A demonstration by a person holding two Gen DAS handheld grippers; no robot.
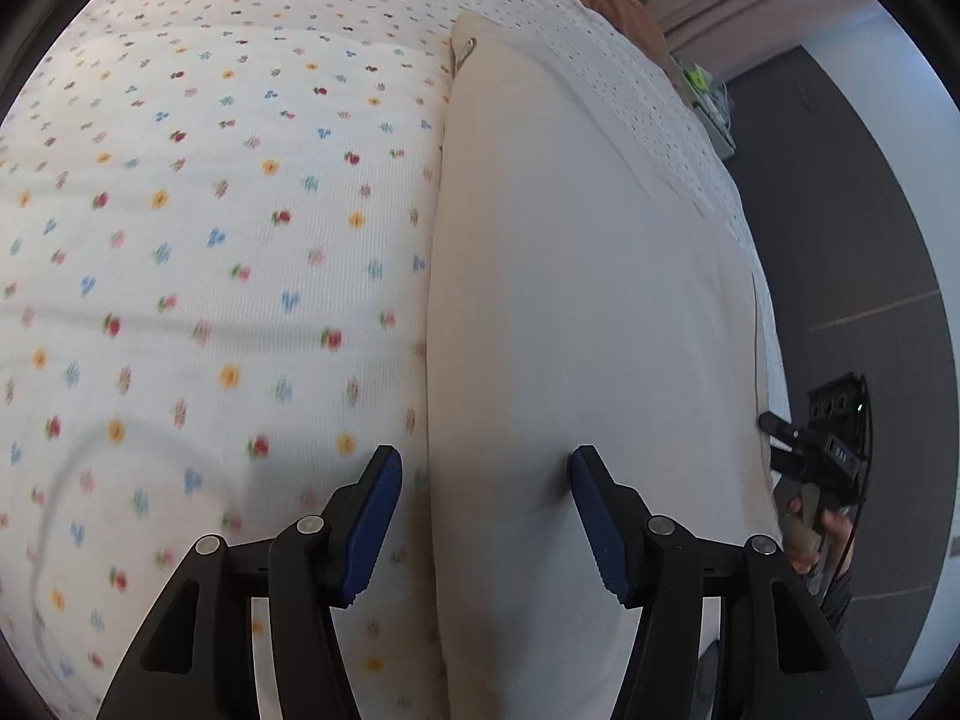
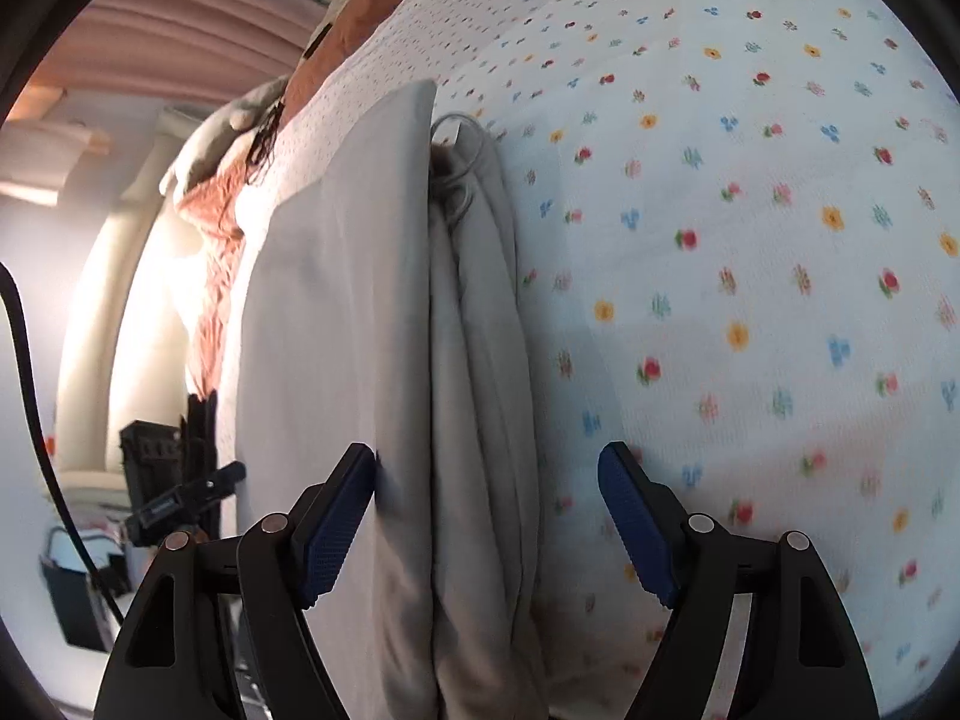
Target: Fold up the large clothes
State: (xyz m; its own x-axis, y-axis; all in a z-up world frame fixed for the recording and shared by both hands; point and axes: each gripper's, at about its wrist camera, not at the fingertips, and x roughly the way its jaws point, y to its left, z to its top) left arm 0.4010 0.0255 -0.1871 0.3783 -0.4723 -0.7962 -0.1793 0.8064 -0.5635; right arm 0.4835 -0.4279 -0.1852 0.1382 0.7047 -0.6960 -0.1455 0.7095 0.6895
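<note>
**Both tongs standing open over the folded cloth on the bed**

The left tongs (image 1: 485, 468) are standing partly open. One blue pad is touching the top of the folded cream cloth (image 1: 570, 276) and the other is hanging over the flowery bed sheet (image 1: 210, 210). They are not squeezing anything.

The right tongs (image 2: 487, 468) are standing wide open too. The edge of the folded cream cloth (image 2: 336, 300) is lying between the pads. The left pad is just beside the cloth and the right pad is well apart from it, so nothing is being held.

The cloth is lying long and flat on the bed, near the bed's side edge. In the right view its folded layers (image 2: 480, 312) are showing as a stack along one side.

Past the bed edge, each view is showing the other tongs, and the left view is showing a hand (image 1: 810, 531) holding them. An orange blanket (image 2: 372, 12) is lying at the far end of the bed.
</note>
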